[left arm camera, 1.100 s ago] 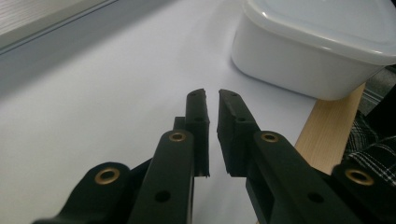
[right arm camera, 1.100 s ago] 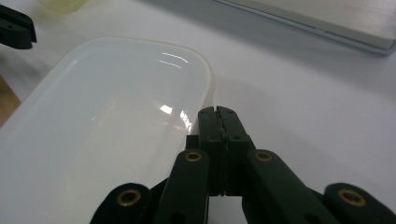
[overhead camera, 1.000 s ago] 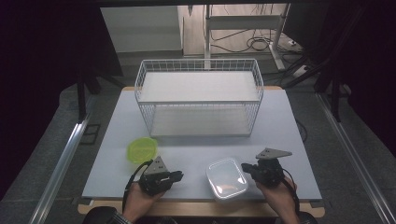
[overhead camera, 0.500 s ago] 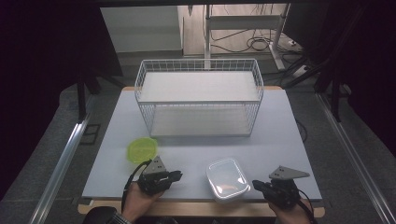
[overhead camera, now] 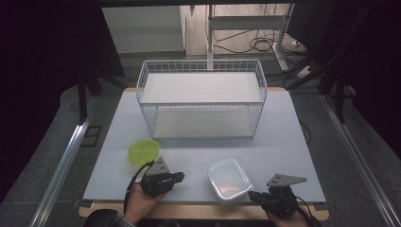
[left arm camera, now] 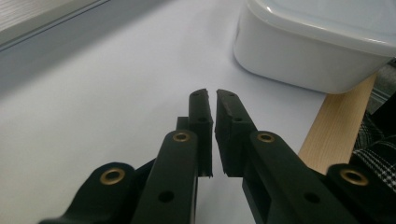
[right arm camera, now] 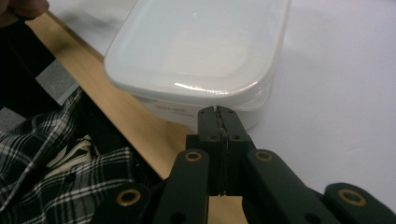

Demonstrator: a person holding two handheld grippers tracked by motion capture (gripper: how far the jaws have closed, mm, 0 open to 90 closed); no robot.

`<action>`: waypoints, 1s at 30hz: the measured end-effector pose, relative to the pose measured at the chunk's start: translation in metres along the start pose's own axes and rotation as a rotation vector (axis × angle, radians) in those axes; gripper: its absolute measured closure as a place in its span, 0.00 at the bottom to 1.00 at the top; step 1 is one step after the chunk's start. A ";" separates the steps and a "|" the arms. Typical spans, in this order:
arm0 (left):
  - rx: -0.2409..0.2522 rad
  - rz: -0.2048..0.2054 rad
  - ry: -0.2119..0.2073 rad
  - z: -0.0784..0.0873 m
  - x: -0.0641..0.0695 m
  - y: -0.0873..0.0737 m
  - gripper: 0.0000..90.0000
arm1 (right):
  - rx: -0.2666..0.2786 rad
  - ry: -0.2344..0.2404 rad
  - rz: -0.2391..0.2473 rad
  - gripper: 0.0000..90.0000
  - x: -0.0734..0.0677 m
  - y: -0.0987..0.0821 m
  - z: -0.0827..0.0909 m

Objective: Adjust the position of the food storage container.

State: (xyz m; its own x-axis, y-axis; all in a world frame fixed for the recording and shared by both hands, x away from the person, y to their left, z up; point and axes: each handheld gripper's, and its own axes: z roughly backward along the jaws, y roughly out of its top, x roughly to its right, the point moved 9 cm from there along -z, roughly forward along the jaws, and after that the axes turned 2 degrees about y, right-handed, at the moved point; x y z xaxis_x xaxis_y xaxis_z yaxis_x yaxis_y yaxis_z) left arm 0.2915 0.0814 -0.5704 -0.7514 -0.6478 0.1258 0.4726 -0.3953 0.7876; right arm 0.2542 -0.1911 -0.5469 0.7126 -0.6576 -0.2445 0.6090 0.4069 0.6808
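Translucent lidded plastic container is set at the white table's near edge, flanked by both grippers. Left gripper is nearly closed, right gripper fully closed, each empty; judged staged for approach.

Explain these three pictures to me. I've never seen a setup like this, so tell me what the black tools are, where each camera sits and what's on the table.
A person sits at a table holding a hand-operated two-jaw gripper in each hand; there is no robot arm. The high view looks down from above: the left gripper and right gripper sit at the near edge. The other two pictures come from cameras riding on the grippers, looking along the black jaws. On the table stand a white wire basket, a green lid and a clear lidded container. Both grippers are shut and empty. The left gripper's jaws show a thin slit between them, and the container lies just ahead of each.
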 end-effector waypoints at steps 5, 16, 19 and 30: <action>0.011 0.003 -0.016 -0.005 -0.001 0.007 0.95 | 0.009 -0.005 -0.016 0.99 0.013 0.009 -0.004; -0.008 -0.011 0.006 -0.021 -0.015 0.016 0.96 | 0.004 -0.011 -0.005 0.99 0.030 0.041 -0.030; -0.006 -0.003 0.026 -0.027 -0.020 0.022 0.96 | -0.002 -0.013 -0.003 0.98 0.035 0.051 -0.039; -0.033 0.010 0.090 -0.039 -0.031 0.028 0.97 | -0.004 -0.009 0.005 0.99 0.044 0.083 -0.068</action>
State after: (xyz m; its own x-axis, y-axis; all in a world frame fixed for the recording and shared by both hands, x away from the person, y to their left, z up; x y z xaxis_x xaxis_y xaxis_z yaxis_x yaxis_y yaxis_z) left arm 0.3458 0.0649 -0.5758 -0.7026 -0.7073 0.0776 0.4961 -0.4087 0.7660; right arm 0.3596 -0.1431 -0.5485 0.7124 -0.6612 -0.2353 0.6072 0.4126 0.6790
